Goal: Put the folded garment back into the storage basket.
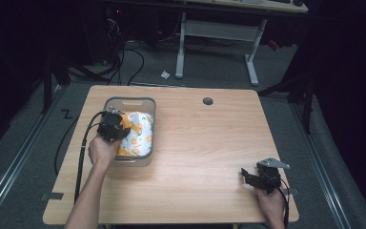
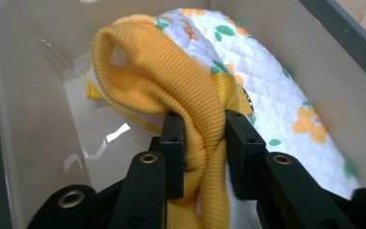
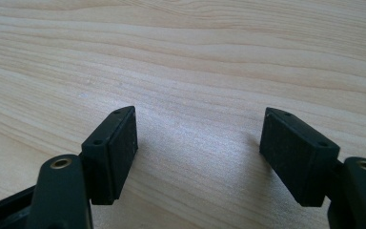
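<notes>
Left claw [image 1: 124,125] in grey bin [image 1: 129,101]

Light wood table [image 1: 195,143] w/ round grey cable grommet [image 1: 208,101] nr far edge. Behind: white-legged desk frame [image 1: 217,43], black cables [image 1: 124,57] on grey floor, small white scrap [image 1: 165,74].

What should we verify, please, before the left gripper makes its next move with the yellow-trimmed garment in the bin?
1. Left gripper pinches the garment's yellow ribbed trim: ok.
2. Garment lies inside the grey bin: ok.
3. Garment fully settled on the bin floor: cannot tell.
4. Right gripper open, nothing between its pads, over bare table: ok.
5. Right gripper far from the bin: ok.
</notes>
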